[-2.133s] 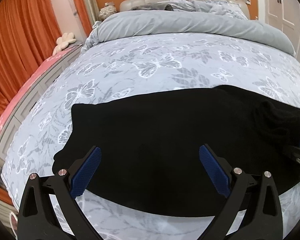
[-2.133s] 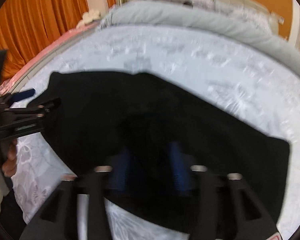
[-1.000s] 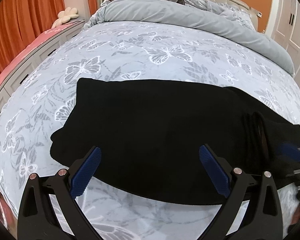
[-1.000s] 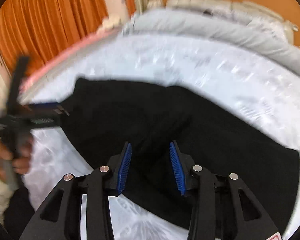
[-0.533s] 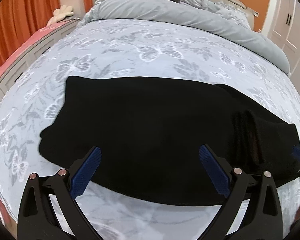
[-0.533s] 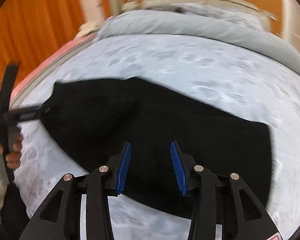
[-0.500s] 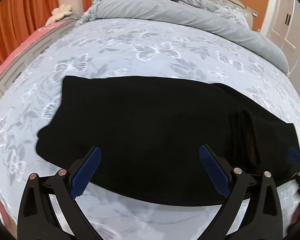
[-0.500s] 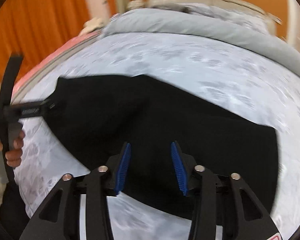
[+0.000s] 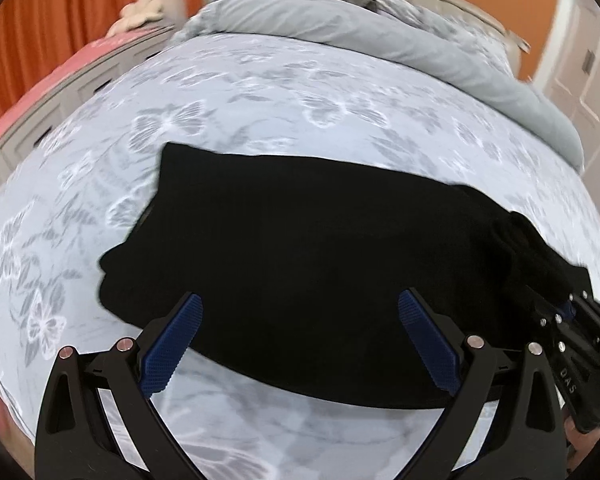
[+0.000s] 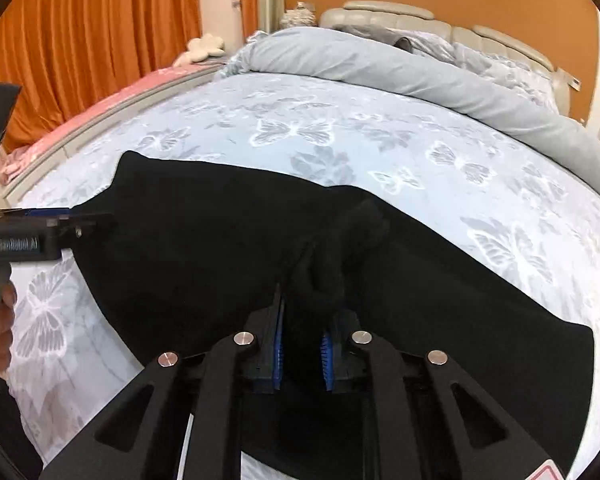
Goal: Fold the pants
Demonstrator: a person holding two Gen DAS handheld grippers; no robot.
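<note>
Two grippers work over one pair of black pants (image 9: 308, 236) laid flat across the near part of a bed (image 9: 260, 92) with a butterfly-print cover. At the left, we hold the left gripper (image 9: 300, 344) above the near edge of the pants with its jaws wide open and nothing between them; in the right wrist view its tip appears close to the left end of the cloth (image 10: 56, 224), though we cannot tell whether it touches. We judge that it waits there to take that end once a fold is ready. Moving right, the cloth lies smooth and dark across the middle of the bed. At the right, the right gripper (image 10: 302, 348) has its jaws drawn in on a raised bunch of the pants, so that a ridge of fabric stands up just ahead of the blue pads (image 10: 278, 344). We read this hold as the start of a lift that would carry this part over the rest. A grey duvet (image 10: 380, 64) lies rolled back at the far end, well apart from the pants. No containers appear in either view.
</note>
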